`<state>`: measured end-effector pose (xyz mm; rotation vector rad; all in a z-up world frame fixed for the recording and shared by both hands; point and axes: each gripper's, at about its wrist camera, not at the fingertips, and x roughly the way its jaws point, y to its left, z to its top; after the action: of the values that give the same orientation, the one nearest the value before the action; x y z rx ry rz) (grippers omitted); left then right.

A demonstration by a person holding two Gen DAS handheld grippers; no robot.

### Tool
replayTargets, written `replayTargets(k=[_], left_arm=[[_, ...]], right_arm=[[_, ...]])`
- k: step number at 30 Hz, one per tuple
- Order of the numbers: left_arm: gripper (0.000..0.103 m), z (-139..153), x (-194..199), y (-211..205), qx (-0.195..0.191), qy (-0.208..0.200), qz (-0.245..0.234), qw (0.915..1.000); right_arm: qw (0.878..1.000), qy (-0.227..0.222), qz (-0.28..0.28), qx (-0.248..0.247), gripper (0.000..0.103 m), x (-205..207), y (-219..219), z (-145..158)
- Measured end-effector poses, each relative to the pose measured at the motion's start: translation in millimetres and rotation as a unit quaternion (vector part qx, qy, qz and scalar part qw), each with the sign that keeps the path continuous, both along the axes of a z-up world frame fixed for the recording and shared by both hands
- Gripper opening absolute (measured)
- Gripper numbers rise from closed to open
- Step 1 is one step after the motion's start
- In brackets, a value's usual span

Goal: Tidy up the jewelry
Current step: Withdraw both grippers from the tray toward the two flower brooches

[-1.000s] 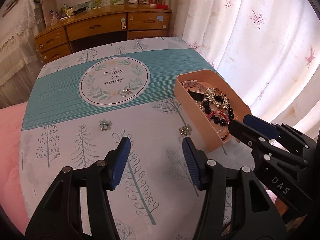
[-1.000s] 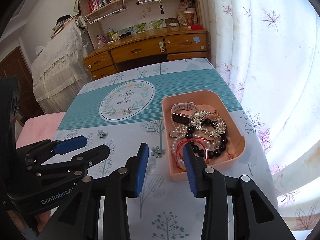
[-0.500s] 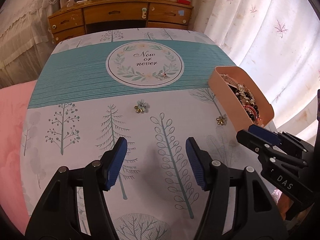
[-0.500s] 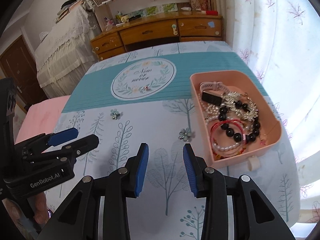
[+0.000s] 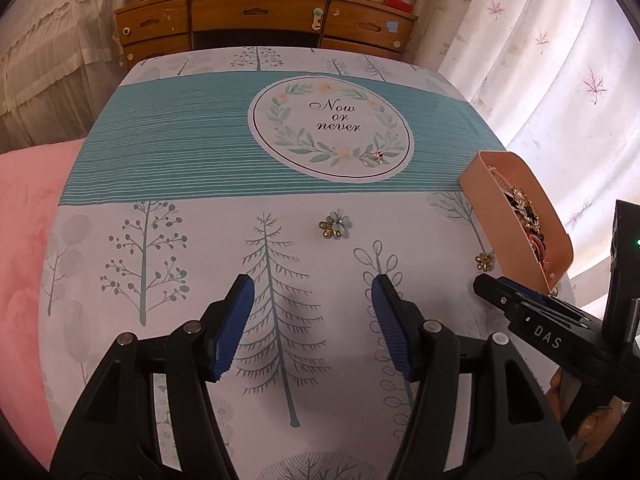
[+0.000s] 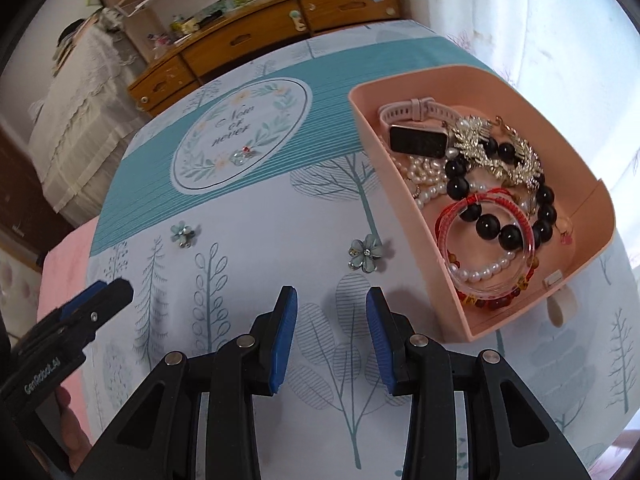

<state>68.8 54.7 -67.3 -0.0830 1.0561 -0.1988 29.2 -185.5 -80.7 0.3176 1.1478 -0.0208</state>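
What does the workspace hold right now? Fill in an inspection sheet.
Surface: table under a tree-print cloth with a teal band.
Job's things: pink tray full of bracelets, pearls and a watch; two flower pieces and a ring loose on the cloth.
Clutter: nothing seen.
Grippers: left gripper and right gripper both open, empty, above the cloth.
Cables: nothing seen.
Surroundings: wooden desk, curtains, pink bedding.

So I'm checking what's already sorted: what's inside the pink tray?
The pink tray holds a watch, black beads, pearls, a red bangle and gold leaves; anything beneath them is hidden.
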Motion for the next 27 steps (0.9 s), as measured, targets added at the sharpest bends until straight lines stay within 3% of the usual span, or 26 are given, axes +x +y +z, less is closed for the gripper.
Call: replayTargets(k=[6,12,17,22,27], left_arm=[[0.058,-3.8,2.6,0.2,0.003,-0.001,-0.003,1.0000],[0.058,-12.8,11.0,5.1,-0.001,0.006,0.005,1.0000],[0.058,-19.6,23.6,6.8,0.004,0.008,0.001,1.0000],[0.058,-21.9,41.1,6.9,0.001,0.007,-0.020,0.9998],[0.058,-24.7,54.0,-1.8,-0.008,0.011,-0.053,0.9985]], right_arm=[[0.999,0.000,-0.044,-0.004,0.037,12.0,-2.3,-12.4],[0.995,-0.001,-0.077,-0.065,0.037,22.8,12.7,-14.9],[0.985,0.012,-0.125,-0.122,0.043,35.5,31.1,-18.5],[0.973,0.009,-0.172,-0.152,0.047,49.3,45.8,-23.1],[0.972,-0.009,-0.171,-0.163,0.044,58.7,51.7,-26.0]])
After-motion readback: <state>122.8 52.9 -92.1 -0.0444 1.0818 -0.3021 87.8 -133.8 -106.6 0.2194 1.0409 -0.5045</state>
